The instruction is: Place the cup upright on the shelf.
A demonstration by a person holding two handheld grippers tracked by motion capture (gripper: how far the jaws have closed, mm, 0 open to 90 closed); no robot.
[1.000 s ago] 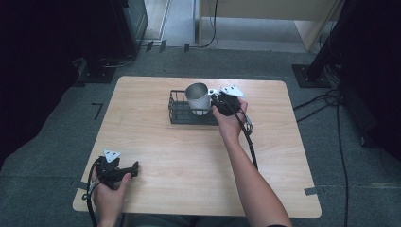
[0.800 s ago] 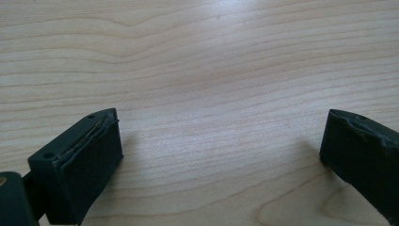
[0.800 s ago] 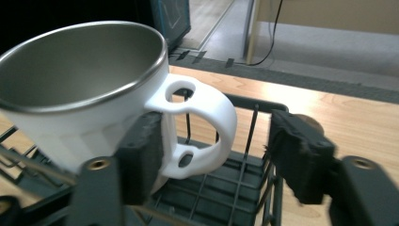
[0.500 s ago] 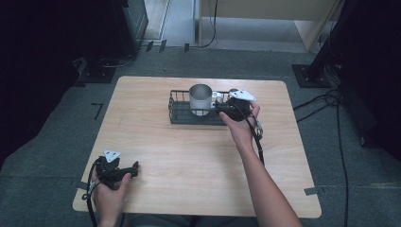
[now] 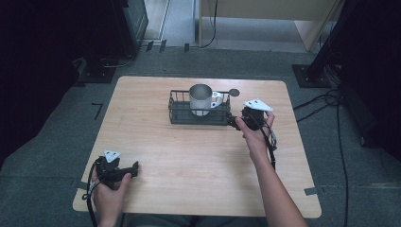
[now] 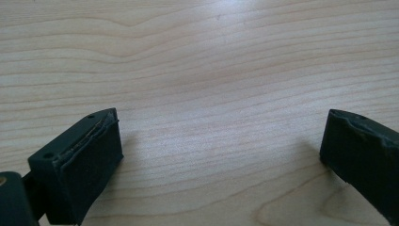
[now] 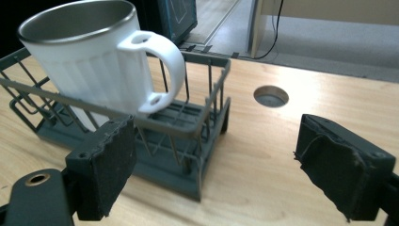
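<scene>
A white mug [image 5: 200, 98] with a steel inside stands upright in a dark wire rack [image 5: 198, 117] at the far middle of the wooden table [image 5: 198, 161]. Its handle points right, toward my right gripper [image 5: 231, 121], which sits just off the rack's right end. In the right gripper view the mug [image 7: 94, 61] and rack [image 7: 188, 155] lie ahead and to the left. My right gripper [image 7: 216, 155] has just been opening its jaws and nothing is between them. My left gripper [image 5: 135, 168] rests at the table's near left, open over bare wood [image 6: 221, 141].
A round cable hole [image 5: 233, 92] is cut in the table behind the rack's right end. Cables and dark equipment stand on the floor around the table. The table's near edge runs close below my left hand.
My right gripper has let go of the mug's handle, opened wide and drawn back to the right, away from the rack. The mug now stands upright. The left gripper has stayed put.
</scene>
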